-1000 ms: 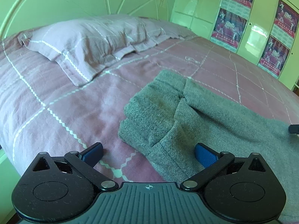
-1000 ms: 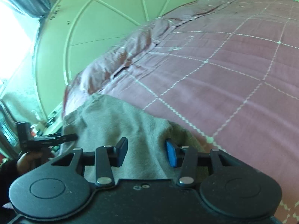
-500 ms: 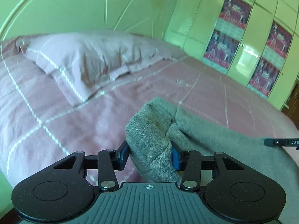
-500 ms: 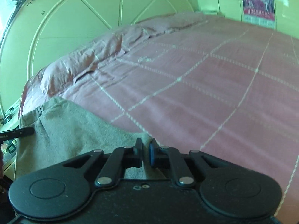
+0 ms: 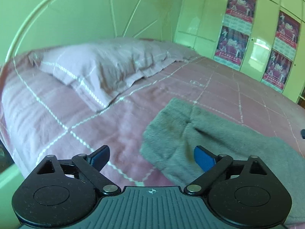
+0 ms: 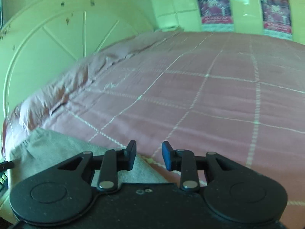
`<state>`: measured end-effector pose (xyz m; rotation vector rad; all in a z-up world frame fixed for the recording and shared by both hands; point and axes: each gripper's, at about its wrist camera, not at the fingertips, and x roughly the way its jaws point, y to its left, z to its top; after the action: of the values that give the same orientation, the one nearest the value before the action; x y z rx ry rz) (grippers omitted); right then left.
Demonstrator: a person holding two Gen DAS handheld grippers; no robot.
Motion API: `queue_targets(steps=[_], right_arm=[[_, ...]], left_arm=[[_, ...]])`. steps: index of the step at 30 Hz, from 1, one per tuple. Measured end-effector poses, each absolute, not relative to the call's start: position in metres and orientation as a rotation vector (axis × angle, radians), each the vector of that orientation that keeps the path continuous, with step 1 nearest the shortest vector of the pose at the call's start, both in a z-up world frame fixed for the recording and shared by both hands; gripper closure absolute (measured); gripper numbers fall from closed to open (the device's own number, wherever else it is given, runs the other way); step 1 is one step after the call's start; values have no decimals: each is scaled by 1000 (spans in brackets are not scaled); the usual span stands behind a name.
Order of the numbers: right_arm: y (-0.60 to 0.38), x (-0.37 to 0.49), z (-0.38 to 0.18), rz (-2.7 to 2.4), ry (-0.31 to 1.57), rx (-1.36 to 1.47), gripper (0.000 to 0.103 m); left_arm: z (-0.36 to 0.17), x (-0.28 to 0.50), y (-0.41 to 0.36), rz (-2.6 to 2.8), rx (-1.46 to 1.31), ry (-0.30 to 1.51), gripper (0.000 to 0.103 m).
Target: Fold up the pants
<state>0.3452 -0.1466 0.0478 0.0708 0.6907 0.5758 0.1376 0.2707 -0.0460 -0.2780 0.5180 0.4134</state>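
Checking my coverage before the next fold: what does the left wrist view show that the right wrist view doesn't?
Only the left wrist view: the folded end of the pants, the left gripper wide open and empty after just opening, and the whole pillow.
Only the right wrist view: the right gripper, fingers apart with nothing between them, and more bare bedspread.
Both: grey pants, bedspread, headboard, posters.

Left tongs (image 5: 151,157), right tongs (image 6: 149,155): black linkage arms, blue pads, silver pivot screws.
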Motion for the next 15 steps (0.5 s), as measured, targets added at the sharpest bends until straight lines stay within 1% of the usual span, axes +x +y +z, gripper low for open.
queue_targets(steps=[2, 4, 6, 8, 10, 15], right_arm=[[-160, 322, 47, 586, 692, 98, 73], [-165, 304, 35, 605, 740, 117, 75], [-164, 290, 20, 609, 785, 103, 79], [-169, 281, 8, 569, 813, 64, 78], [-190, 277, 1, 468, 830, 35, 80], [-279, 269, 6, 242, 786, 97, 81]], left_arm=[[-37, 137, 248, 381, -225, 472, 0], [-32, 144, 221, 320, -165, 452, 0], [-34, 160, 194, 243, -104, 502, 0], [-45, 175, 174, 171, -46, 567, 0], [-60, 190, 168, 143, -9, 686, 0], [-68, 173, 171, 76, 12, 631, 0]])
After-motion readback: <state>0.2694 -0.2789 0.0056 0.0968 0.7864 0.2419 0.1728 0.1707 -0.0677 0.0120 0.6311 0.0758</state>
